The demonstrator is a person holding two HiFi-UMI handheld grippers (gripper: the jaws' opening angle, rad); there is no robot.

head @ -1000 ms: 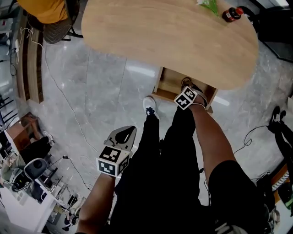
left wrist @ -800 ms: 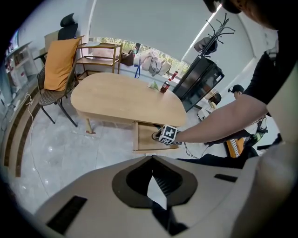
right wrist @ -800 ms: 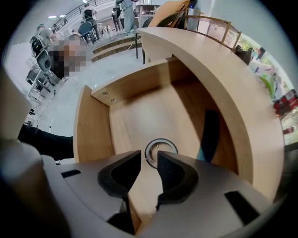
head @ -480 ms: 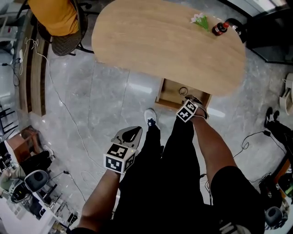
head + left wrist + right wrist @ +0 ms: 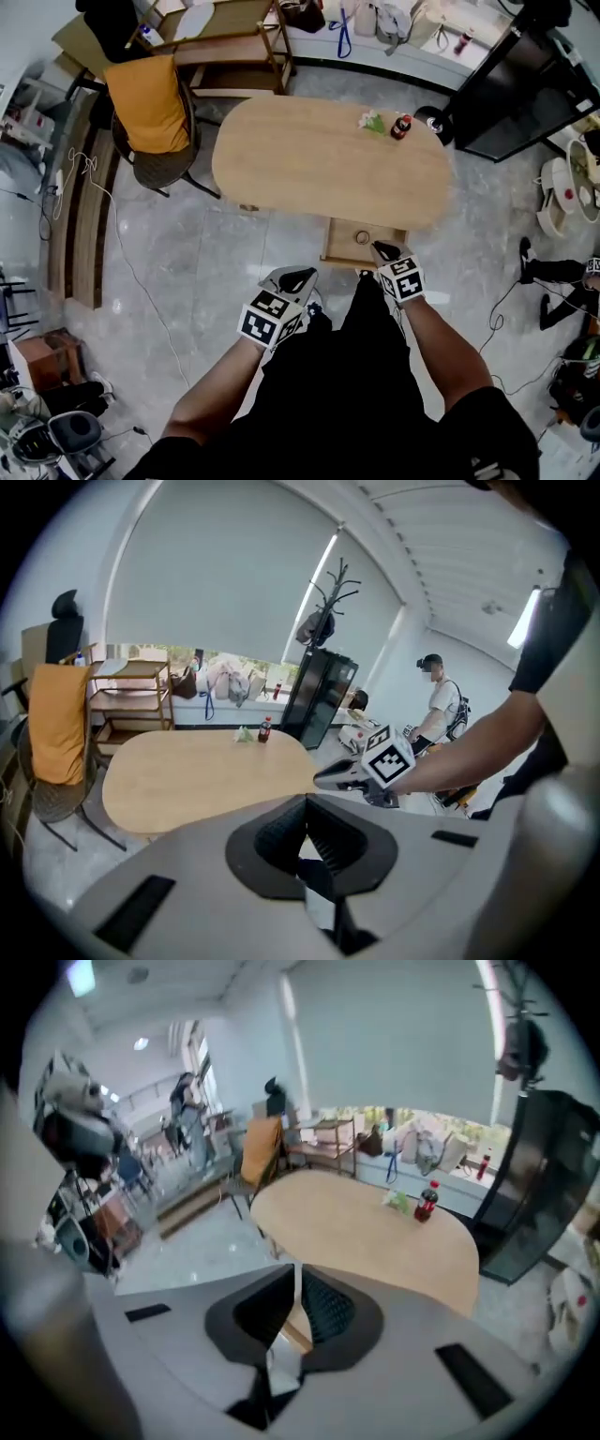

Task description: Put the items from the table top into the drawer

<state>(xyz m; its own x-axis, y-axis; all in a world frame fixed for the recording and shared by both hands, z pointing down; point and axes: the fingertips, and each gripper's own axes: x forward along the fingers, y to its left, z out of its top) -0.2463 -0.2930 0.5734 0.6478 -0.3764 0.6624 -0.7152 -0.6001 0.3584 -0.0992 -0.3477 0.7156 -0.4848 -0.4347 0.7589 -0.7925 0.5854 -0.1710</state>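
Bottle (image 5: pixel 401 126): small, dark contents, red cap, upright near the far edge of the worktop (image 5: pixel 309 169), well apart from both tongs. Just beside it lies a green-and-white item (image 5: pixel 372 121); packet or sprig, cannot tell. Drawer (image 5: pixel 339 248) stands open under the near edge of the worktop, with a small ring-shaped thing (image 5: pixel 362 237) lying in it.

Left tongs (image 5: pixel 292 279): jaws together, nothing between them, held low by the person's legs. Right tongs (image 5: pixel 384 251): jaws together, empty, near the drawer's front edge as seen from above.

Handling (judged):
- The bottle is likely rigid plastic, fairly heavy if full, smooth and round, so it may slip or roll. Grip across the body below the cap and keep it upright.
- The green item is probably light and soft. Pinch it gently mid-body, since it could crumple.

Writing: the red band on the bottle looks like a label, but the print is too small to read. The black-and-white square markers on the tongs' cubes carry no words
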